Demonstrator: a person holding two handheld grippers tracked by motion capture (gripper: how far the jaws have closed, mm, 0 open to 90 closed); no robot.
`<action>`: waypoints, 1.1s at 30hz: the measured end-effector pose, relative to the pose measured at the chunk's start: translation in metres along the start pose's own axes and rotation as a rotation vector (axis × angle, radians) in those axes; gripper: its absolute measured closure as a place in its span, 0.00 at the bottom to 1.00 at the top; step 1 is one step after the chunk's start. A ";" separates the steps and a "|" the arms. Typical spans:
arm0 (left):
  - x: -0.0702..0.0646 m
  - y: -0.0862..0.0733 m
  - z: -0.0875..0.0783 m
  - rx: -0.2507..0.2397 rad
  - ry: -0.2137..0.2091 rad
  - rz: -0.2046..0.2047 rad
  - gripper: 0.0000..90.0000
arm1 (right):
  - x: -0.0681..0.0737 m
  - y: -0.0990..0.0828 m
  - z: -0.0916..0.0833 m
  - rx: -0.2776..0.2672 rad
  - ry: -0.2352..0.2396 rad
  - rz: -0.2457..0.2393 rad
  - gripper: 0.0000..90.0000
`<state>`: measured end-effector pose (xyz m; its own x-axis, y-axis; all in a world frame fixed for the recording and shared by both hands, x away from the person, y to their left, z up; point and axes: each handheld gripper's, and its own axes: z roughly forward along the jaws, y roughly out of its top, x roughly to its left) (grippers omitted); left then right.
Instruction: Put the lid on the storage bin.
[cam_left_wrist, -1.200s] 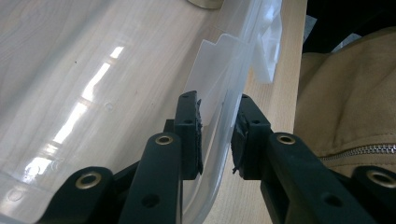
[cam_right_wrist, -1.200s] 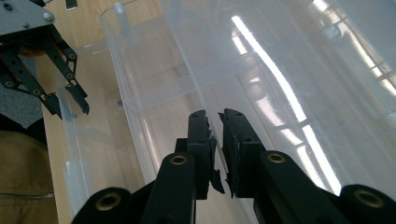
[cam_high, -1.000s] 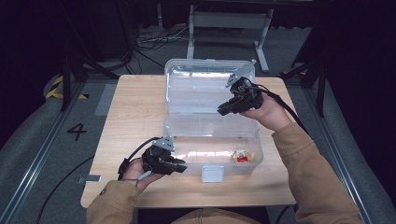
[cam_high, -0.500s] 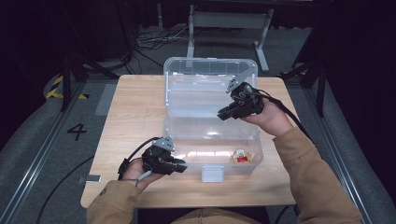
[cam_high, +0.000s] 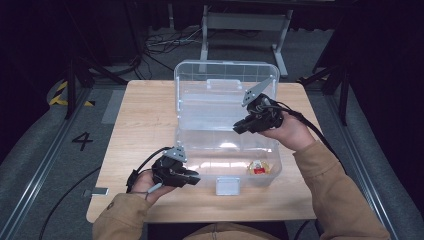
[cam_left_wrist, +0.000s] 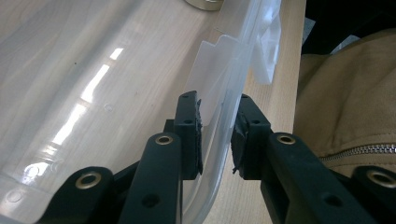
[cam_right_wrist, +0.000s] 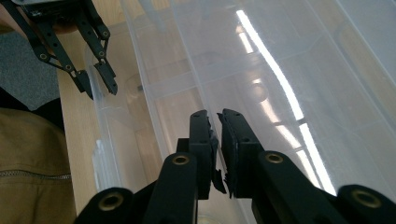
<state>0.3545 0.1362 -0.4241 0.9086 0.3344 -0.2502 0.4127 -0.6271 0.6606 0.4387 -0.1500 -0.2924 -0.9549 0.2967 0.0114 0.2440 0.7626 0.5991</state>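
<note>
The clear box (cam_high: 227, 150) sits mid-table, its lid (cam_high: 225, 92) raised behind. The left gripper (cam_high: 192, 177) clamps the box's near-left rim (cam_left_wrist: 219, 121), steadying it. The right gripper (cam_high: 240, 127), jaws nearly together and empty, hovers by the lid; closing the lid probably comes next, calling for a push forward and down.

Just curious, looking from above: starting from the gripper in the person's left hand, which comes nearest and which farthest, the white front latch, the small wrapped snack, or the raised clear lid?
1. white front latch, just right of left gripper
2. small wrapped snack, box's right end
3. raised clear lid, at the back
</note>
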 end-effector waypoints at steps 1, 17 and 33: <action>0.000 0.000 0.000 0.000 0.000 0.000 0.83 | 0.001 0.000 0.000 0.002 -0.002 -0.004 0.92; 0.000 0.000 0.000 -0.002 0.001 0.000 0.83 | 0.012 -0.005 0.001 0.012 -0.001 -0.016 0.93; 0.000 0.000 0.000 -0.002 0.000 0.000 0.83 | 0.021 -0.009 0.003 0.026 0.022 -0.032 0.93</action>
<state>0.3544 0.1362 -0.4241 0.9088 0.3339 -0.2501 0.4121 -0.6257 0.6623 0.4173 -0.1492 -0.3000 -0.9657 0.2593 0.0099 0.2171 0.7865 0.5782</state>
